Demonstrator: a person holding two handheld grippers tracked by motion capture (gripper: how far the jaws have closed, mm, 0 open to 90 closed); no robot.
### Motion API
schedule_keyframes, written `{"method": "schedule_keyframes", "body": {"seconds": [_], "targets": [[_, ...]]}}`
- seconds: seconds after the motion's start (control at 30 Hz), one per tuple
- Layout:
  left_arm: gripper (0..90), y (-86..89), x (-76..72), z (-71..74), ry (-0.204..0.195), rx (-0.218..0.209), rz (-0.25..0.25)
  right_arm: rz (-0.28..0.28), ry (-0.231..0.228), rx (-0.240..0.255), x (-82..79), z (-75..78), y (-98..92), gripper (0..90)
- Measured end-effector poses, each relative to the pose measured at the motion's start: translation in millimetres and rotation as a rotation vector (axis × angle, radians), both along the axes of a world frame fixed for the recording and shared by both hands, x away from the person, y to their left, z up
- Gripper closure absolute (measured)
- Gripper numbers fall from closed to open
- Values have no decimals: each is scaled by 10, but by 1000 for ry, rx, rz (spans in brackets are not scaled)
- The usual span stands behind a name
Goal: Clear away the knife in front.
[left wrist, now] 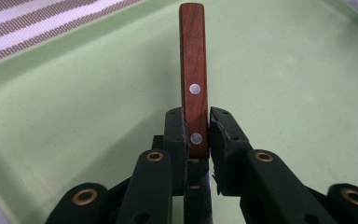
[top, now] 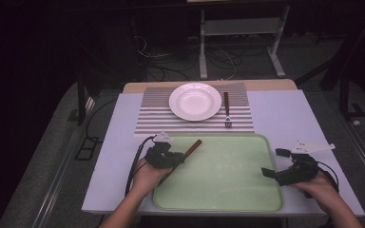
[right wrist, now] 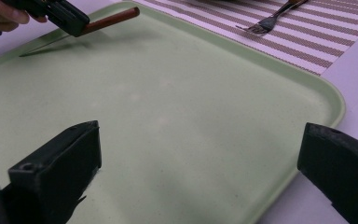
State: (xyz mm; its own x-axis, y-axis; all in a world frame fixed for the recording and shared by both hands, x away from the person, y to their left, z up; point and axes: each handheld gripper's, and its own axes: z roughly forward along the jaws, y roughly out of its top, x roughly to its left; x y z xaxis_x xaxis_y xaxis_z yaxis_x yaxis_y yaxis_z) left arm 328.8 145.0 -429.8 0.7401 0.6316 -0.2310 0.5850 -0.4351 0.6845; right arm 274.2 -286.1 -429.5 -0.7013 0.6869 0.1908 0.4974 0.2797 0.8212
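The left claw [left wrist: 196, 135] is clamping the wooden handle of a knife [left wrist: 193, 70], holding it over the left part of the green tray [top: 228, 190]. The right claw [right wrist: 200, 172] is resting at the tray's right edge with its jaws standing wide apart, gripping nothing.

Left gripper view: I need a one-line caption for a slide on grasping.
Left tongs shut on a wooden-handled knife above the green tray.
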Motion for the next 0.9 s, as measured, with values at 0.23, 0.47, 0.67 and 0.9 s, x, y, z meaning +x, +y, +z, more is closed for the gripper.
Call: {"method": "schedule_keyframes", "body": {"seconds": [0.23,0.47,0.67,0.9], "targets": [[769,-7,20,-84,13,15,2,0,-2,0,-11,8,-4,0],[722,-4,31,-86,3,-3,1,1,-3,-1,-11,6,-10,0],[613,5,25,-27,-22,-23,4,6,-2,-3,-11,3,-3,0],[498,-138,10,-4,-31,-42,-38,20,-1,-4,0,-8,14,0]]}}
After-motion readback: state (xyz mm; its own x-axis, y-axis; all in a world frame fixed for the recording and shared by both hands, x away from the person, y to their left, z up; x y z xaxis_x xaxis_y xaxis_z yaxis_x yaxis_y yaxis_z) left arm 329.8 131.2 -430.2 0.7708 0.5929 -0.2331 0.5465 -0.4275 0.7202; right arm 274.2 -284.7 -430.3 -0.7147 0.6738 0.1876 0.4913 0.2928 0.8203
